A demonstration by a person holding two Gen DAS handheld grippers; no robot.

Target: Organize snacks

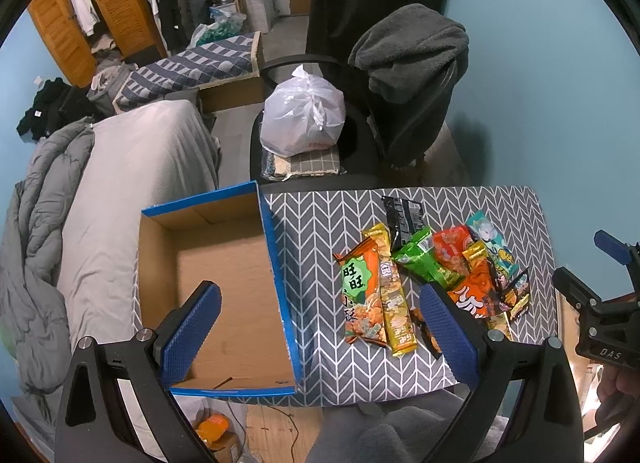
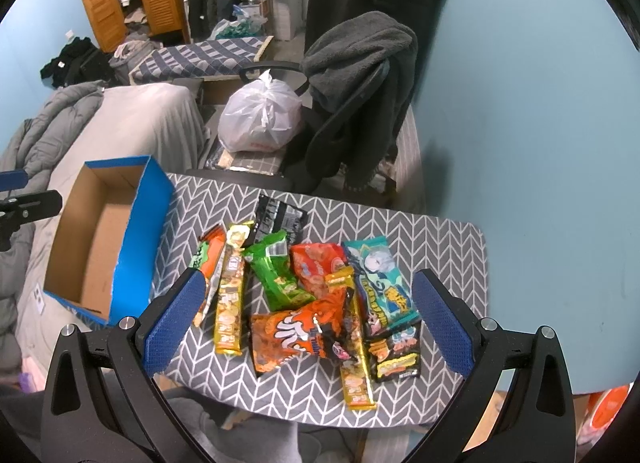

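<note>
Nearby, light crinkly snack packets (image 2: pixel 304 295) await the empty blue box (image 2: pixel 132 231); left gripper (image 1: pixel 320 327) and right gripper (image 2: pixel 308 327) gape wide, holding nothing; pinching a sealed edge looks best.

I see the snack packets (image 2: pixel 312 295) heaped loosely on the tabletop (image 2: pixel 448 247), straight ahead of my right tool (image 2: pixel 306 327): two long yellow bars, green, orange and teal bags, a black one at the far edge, several overlapping. The blue cardboard box (image 1: pixel 224 295) sits open and empty under my left tool (image 1: pixel 320 331), beside the pile.
</note>
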